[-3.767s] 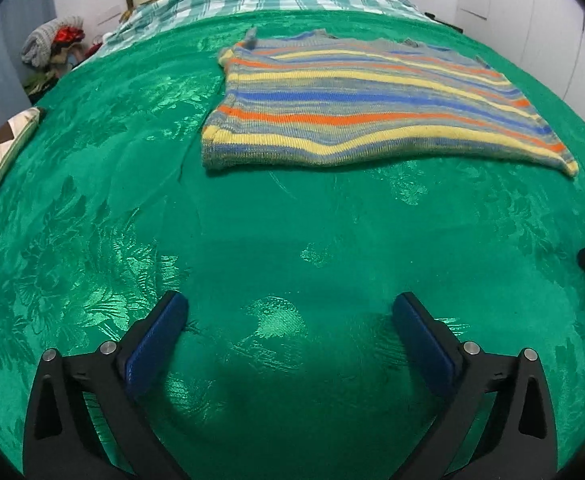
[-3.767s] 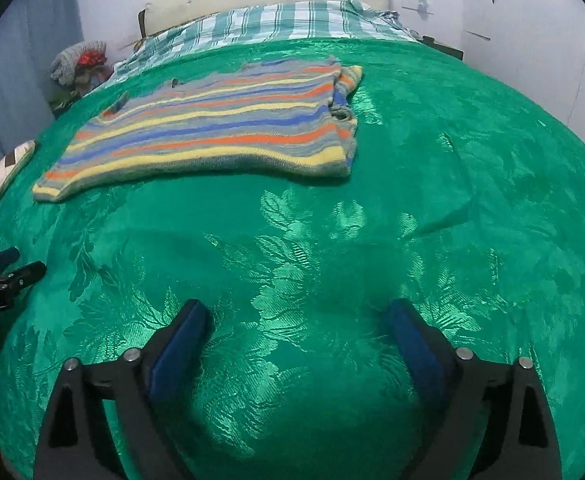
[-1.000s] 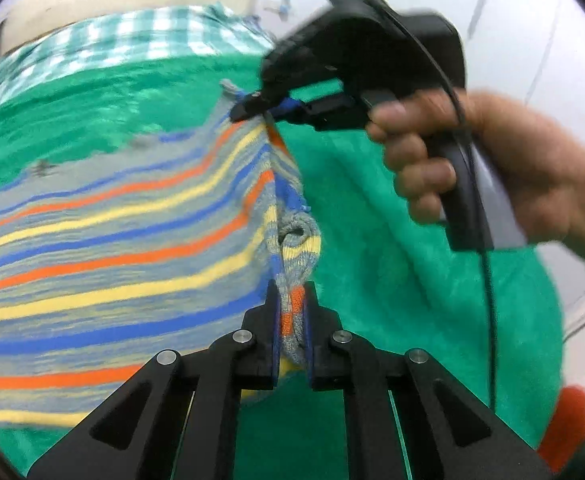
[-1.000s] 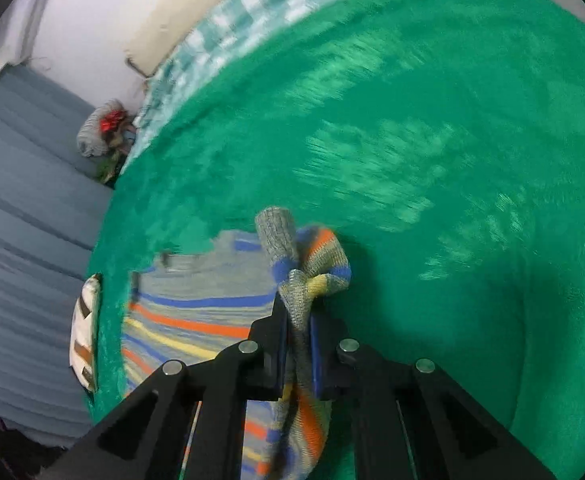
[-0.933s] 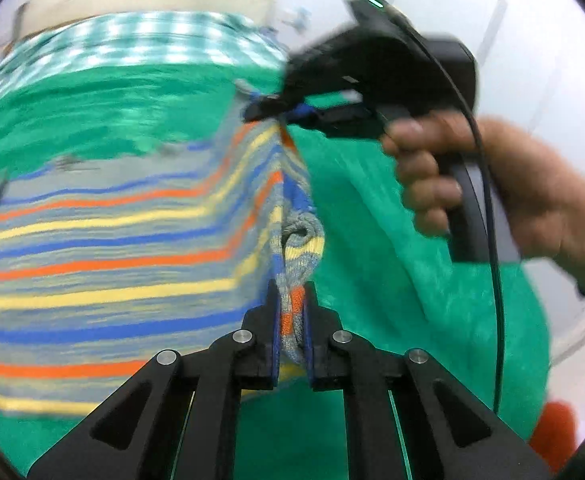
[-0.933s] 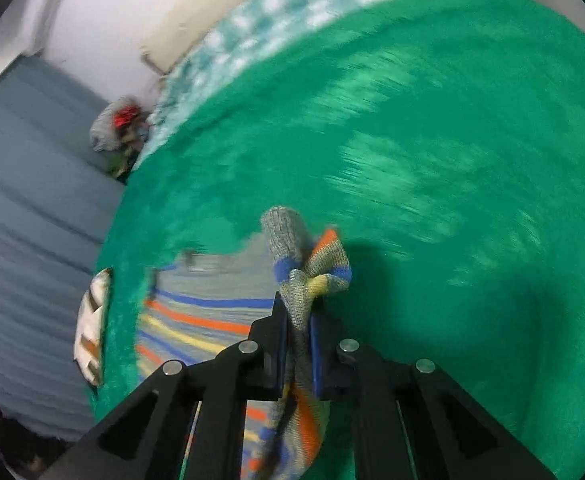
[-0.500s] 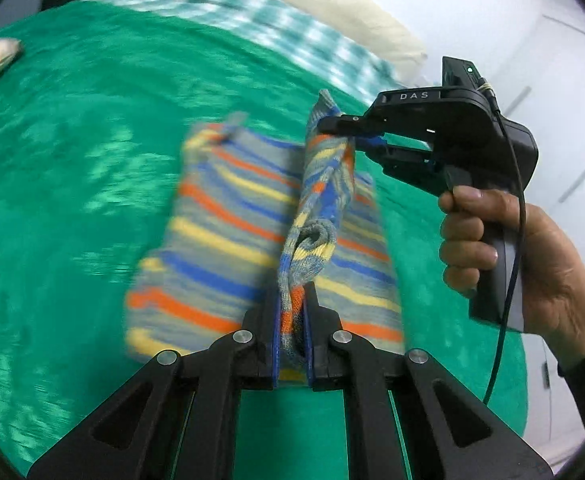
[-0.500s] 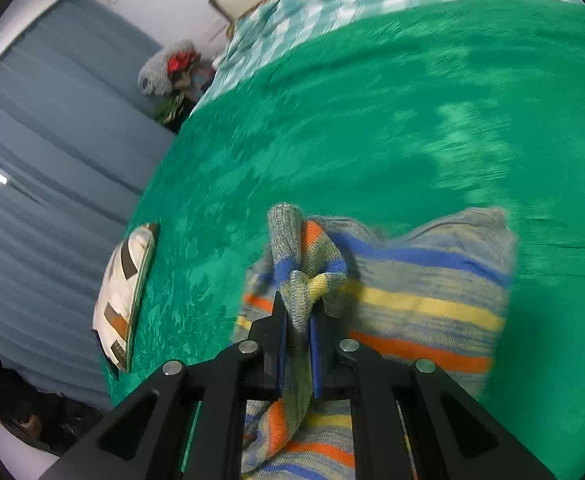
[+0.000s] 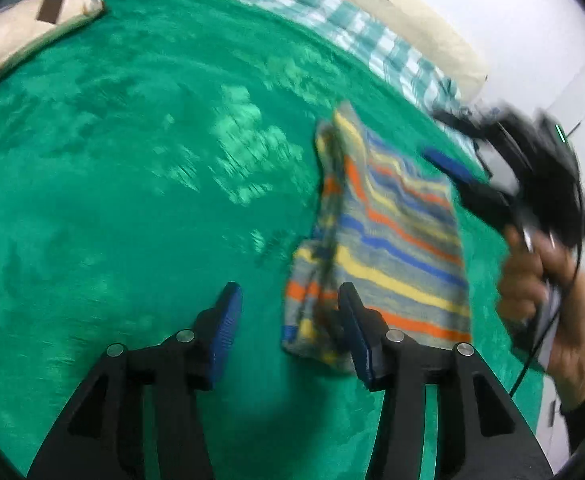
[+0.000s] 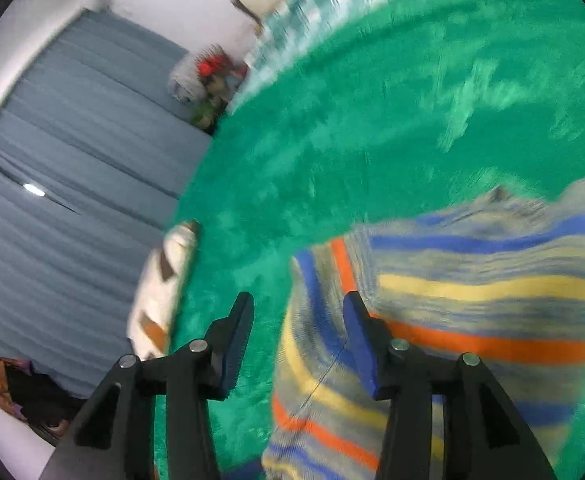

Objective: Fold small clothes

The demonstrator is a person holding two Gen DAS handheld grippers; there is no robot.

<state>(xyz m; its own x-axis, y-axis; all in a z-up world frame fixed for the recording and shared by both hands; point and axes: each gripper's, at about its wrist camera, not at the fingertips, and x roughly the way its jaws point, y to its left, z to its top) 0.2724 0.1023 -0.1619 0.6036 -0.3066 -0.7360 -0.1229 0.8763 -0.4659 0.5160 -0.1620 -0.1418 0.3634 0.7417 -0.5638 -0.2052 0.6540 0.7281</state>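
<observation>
1. The striped sweater [image 9: 388, 240] is a small knit with a grey ground crossed by blue, yellow and orange bands.
2. It lies on the green blanket [image 9: 132, 200], doubled over into a tall, narrow shape with one layer on top of another.
3. Its left edge is bunched into a raised, rumpled ridge; the rest of the top layer lies fairly flat.
4. Seen from the right wrist, the sweater [image 10: 472, 312] spreads over the blanket's lower right part, its outline blurred.
5. The checked sheet [image 9: 372, 40] lies well beyond its far end.
</observation>
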